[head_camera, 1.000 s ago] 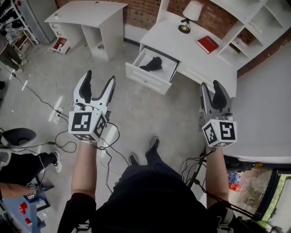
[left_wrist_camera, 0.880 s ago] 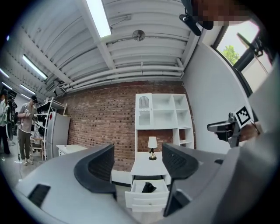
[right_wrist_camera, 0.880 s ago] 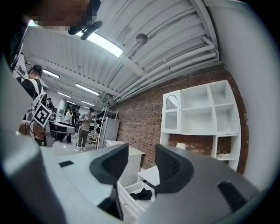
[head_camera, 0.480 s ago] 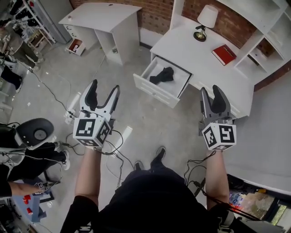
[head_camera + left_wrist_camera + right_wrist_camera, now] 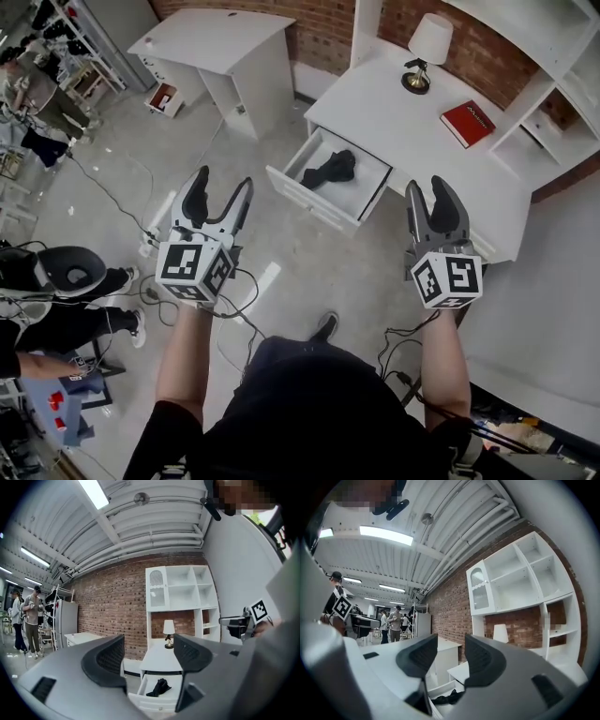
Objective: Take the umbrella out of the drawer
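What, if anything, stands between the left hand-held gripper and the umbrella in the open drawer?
Nothing visible does: the drawer is pulled open, the umbrella lies uncovered inside, and only floor separates it from the left hand-held gripper.

The umbrella [image 5: 330, 170] is black against the white inside of the drawer [image 5: 305, 195]. The desk [image 5: 394, 112] is also white. The book [image 5: 469, 123] on it is red, and the lamp [image 5: 429, 39] has a white shade. The wall [image 5: 323, 23] behind is red-brown brick and the floor [image 5: 309, 262] is pale grey. The left gripper [image 5: 222, 180] and the right gripper [image 5: 426, 184] are grey with black pads [image 5: 196, 199]. The cube [image 5: 194, 270] on each has black square patterns on white.
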`<state>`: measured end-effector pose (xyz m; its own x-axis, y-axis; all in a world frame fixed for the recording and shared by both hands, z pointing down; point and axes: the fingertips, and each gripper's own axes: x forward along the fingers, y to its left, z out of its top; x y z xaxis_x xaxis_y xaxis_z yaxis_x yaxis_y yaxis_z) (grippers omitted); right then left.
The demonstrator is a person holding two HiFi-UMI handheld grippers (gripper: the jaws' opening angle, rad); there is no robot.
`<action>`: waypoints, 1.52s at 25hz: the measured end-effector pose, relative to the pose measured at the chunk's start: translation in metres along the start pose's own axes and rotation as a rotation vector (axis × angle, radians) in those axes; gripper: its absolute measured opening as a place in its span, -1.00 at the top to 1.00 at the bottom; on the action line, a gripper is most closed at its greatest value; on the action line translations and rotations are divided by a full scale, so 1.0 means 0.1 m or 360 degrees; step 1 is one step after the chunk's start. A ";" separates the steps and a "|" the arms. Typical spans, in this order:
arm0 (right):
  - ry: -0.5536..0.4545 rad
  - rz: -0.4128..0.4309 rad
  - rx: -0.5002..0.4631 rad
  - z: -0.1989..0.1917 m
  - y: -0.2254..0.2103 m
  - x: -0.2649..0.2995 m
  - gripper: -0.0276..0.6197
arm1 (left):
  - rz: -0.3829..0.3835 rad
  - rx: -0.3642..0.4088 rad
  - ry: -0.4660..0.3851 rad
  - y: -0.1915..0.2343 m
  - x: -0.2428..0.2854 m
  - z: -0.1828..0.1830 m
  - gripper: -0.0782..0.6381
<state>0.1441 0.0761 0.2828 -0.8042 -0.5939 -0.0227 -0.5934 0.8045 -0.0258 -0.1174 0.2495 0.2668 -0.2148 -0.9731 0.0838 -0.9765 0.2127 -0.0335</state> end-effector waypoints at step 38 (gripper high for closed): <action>0.0240 -0.0478 -0.0094 -0.28 -0.41 1.61 0.40 | -0.0537 -0.0178 0.0231 0.96 2.60 -0.87 -0.10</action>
<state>0.0380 -0.0527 0.3077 -0.5863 -0.8003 0.1254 -0.8021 0.5952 0.0489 -0.2683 0.0245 0.3725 0.1272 -0.9690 0.2120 -0.9866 -0.1015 0.1280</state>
